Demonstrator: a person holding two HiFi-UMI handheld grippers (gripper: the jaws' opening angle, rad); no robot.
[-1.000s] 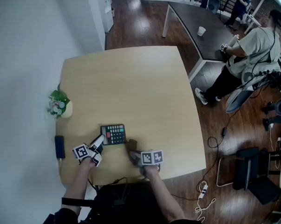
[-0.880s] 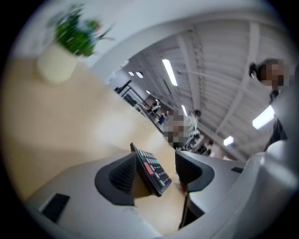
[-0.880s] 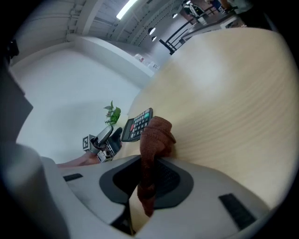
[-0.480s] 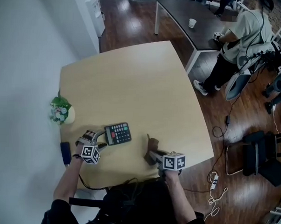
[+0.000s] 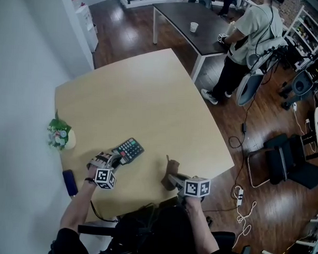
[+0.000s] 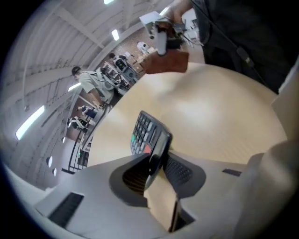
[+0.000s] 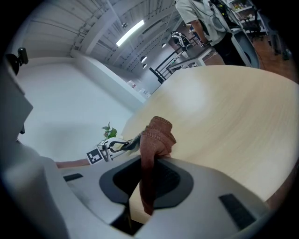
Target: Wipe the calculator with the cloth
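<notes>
While my left tongs [image 5: 117, 158] clench on the near edge of the calculator [image 5: 129, 148], their jaws having just been closing on it, the calculator sticks out from them toward 1 o'clock in the head view. In the left gripper view the calculator [image 6: 148, 135] stands on its edge between the two pads, keypad turned to the left, its far end tipped up off the pale wooden surface [image 5: 150, 97]. Those same tongs [image 6: 156, 164] press it from both sides.

My right tongs [image 5: 172, 178] are clamped on the brown cloth [image 5: 171, 168]. In the right gripper view the cloth [image 7: 155, 140] is pinched between the pads of these tongs [image 7: 149, 173]: a bunched fold rises above them and a strip hangs down between them. From the head view the cloth pokes up toward 11 o'clock from the tongs, near the surface's front edge. It sits at about 4 o'clock from the calculator, apart from it and not touching.

At 9 o'clock from the calculator, by the surface's left edge, stands a small potted plant [image 5: 59, 135]. A dark flat object [image 5: 68, 182] lies at 8 o'clock, just beside my left forearm. Far off at 1 o'clock a person [image 5: 246, 38] stands at a dark table [image 5: 179, 17] with a white cup [image 5: 194, 27] on it.
</notes>
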